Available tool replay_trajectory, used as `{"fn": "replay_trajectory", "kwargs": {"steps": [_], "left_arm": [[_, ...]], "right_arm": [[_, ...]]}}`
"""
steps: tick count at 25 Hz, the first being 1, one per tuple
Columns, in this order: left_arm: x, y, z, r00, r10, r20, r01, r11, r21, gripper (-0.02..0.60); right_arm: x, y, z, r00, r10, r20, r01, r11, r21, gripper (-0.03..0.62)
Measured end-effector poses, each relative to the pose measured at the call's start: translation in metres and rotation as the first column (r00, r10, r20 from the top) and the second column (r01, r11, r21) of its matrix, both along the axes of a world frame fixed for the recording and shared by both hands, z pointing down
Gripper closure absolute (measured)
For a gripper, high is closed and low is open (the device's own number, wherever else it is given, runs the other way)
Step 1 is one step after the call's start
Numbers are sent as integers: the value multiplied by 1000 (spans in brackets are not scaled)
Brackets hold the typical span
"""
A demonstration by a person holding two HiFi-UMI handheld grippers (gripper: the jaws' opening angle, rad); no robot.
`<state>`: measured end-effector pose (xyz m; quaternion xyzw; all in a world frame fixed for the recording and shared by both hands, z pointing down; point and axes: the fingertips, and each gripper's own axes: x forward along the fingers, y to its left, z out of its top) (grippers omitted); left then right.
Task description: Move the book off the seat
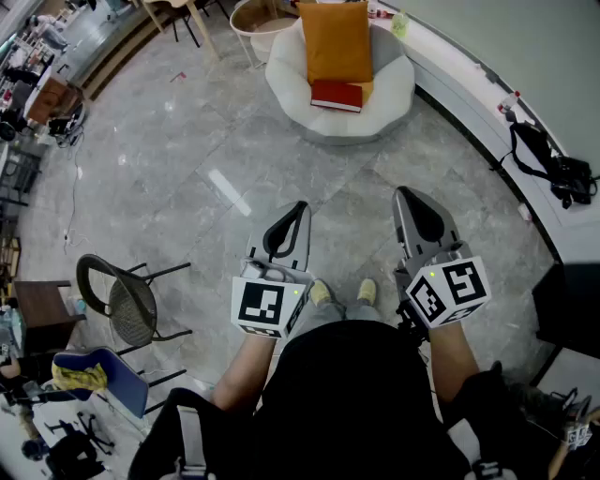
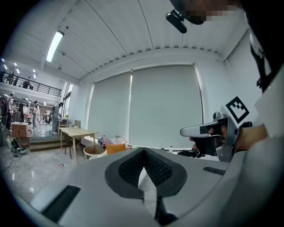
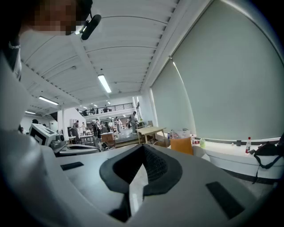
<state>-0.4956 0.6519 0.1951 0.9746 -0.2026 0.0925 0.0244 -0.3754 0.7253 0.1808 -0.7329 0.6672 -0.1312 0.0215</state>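
A red book [image 1: 337, 95] lies on the seat of a round white armchair [image 1: 384, 112], in front of an orange cushion [image 1: 337, 39], at the top of the head view. My left gripper [image 1: 299, 207] and right gripper [image 1: 403, 194] are held side by side over the grey floor, well short of the chair. Both are shut with nothing between the jaws. The left gripper view has its jaw tips [image 2: 143, 150] meeting, the cushion [image 2: 115, 148] small beyond them, and the right gripper [image 2: 184, 131] at the side. The right gripper view also has its tips [image 3: 143, 147] closed, with the cushion [image 3: 182, 145] to their right.
A black mesh chair [image 1: 127, 302] and a blue chair [image 1: 103, 377] stand at the left. A white curved counter [image 1: 487, 112] with a black bag [image 1: 553, 169] runs along the right. A wooden table [image 2: 76, 132] and a round white basket [image 1: 255, 23] stand beyond the armchair.
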Motion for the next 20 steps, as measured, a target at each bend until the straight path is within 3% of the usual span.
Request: {"fn": "replay_trajectory", "kwargs": {"steps": [5, 20], "left_arm": [[-5, -3, 7, 1000, 9, -5, -9, 1000, -16, 577], [-43, -27, 9, 999, 34, -33, -34, 999, 23, 577]], "right_arm": [[-18, -14, -1, 999, -45, 1, 45, 999, 18, 586], [-57, -28, 0, 998, -41, 43, 38, 996, 79, 586]]}}
